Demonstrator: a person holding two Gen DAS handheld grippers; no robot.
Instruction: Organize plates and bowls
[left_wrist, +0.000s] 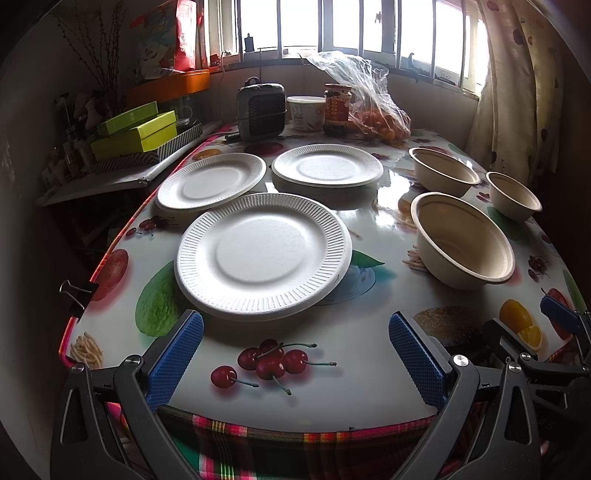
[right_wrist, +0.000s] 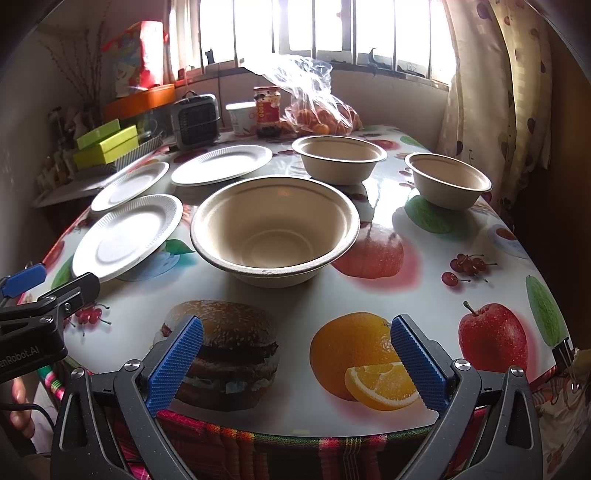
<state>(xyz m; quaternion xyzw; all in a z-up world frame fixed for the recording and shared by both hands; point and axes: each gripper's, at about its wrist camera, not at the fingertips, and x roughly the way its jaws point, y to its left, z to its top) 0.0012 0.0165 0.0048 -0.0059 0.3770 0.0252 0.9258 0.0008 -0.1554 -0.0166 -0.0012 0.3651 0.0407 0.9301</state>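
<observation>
Nothing stacked yet; both hand-held grippers, left (left_wrist: 295, 354) and right (right_wrist: 297, 360), gape empty. Pinch the nearest plate (left_wrist: 263, 254) by its rim, lifting level.

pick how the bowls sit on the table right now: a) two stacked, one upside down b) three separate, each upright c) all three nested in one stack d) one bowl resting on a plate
b: the near bowl, the far bowl and the right bowl each stand upright and apart on the table, none nested or on a plate.
</observation>
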